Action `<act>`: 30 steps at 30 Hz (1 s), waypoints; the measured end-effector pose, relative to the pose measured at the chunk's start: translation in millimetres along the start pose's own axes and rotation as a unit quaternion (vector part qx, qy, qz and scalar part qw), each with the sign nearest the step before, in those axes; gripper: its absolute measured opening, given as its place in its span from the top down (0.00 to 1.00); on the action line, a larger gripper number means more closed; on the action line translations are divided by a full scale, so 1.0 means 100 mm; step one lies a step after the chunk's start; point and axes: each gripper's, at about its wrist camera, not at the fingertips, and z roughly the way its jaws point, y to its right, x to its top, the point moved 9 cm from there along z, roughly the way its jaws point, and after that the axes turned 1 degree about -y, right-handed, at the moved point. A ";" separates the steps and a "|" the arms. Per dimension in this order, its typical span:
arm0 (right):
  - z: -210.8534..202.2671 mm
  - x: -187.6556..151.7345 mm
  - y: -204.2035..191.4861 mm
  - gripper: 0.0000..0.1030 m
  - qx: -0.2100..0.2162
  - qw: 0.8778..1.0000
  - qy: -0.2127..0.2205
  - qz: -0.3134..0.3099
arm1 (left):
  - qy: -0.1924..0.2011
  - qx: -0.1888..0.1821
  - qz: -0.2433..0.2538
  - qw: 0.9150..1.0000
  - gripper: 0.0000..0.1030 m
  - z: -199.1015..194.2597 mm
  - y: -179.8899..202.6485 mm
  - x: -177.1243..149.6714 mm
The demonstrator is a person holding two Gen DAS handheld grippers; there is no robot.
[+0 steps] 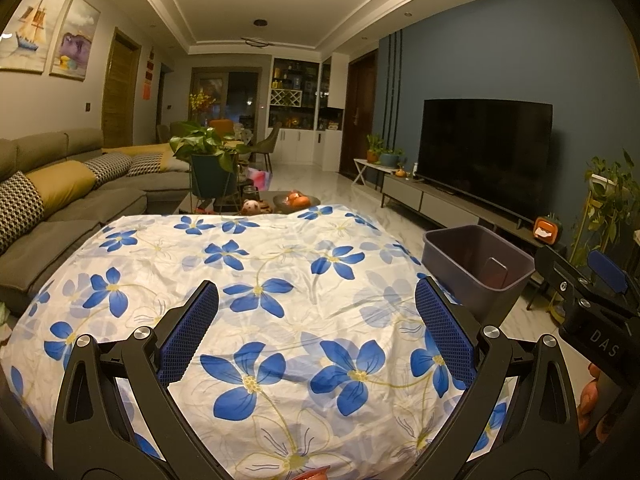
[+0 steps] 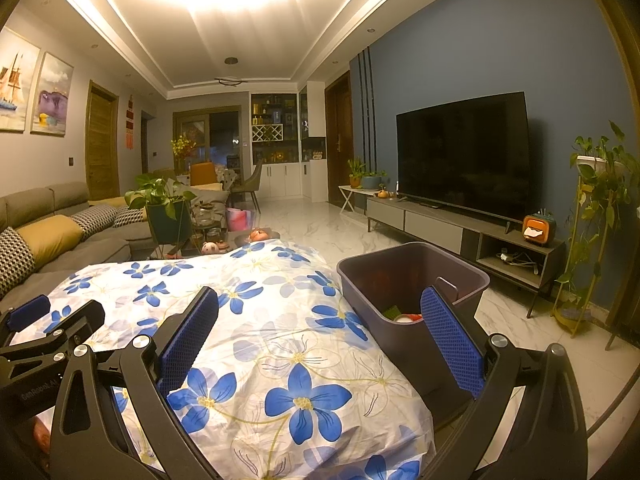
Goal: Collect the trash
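A table under a white cloth with blue flowers [image 1: 280, 280] fills both views. My left gripper [image 1: 316, 292] hovers open above it, with nothing between its blue pads. A dark purple-grey bin [image 2: 412, 276] stands at the table's right edge, holding green, white and red scraps [image 2: 404, 316]. My right gripper [image 2: 320, 296] is open and empty too, its right finger [image 2: 452, 344] in front of the bin's near wall. The bin [image 1: 476, 264] also shows in the left wrist view, with the right gripper [image 1: 592, 280] beside it. No loose trash shows on the cloth.
A grey sofa [image 1: 60, 208] with cushions runs along the left. Beyond the table are a potted plant [image 1: 204, 152] and a low table with small items. A TV [image 2: 464, 152] on a low cabinet lines the blue wall, over marble floor [image 2: 344, 232].
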 end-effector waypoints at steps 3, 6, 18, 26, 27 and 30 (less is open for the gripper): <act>0.00 0.00 0.00 0.05 0.000 1.000 0.000 0.000 | 0.000 0.000 0.000 1.000 0.06 0.00 0.00 0.00; -0.01 0.00 0.00 0.05 0.000 1.000 0.001 0.001 | 0.000 0.000 0.000 1.000 0.06 0.00 0.00 0.00; -0.01 0.00 0.01 0.05 0.000 1.000 0.000 0.001 | 0.001 0.001 -0.001 1.000 0.06 0.00 -0.01 0.01; -0.01 0.00 0.01 0.05 -0.001 1.000 0.000 0.000 | 0.001 0.000 0.000 1.000 0.06 0.00 -0.01 0.00; -0.01 0.00 0.02 0.05 0.000 1.000 0.000 0.001 | 0.001 0.000 0.000 1.000 0.06 0.00 -0.01 0.01; -0.01 0.01 0.03 0.05 0.000 1.000 0.000 0.001 | 0.002 0.001 0.003 1.000 0.06 0.00 -0.02 0.03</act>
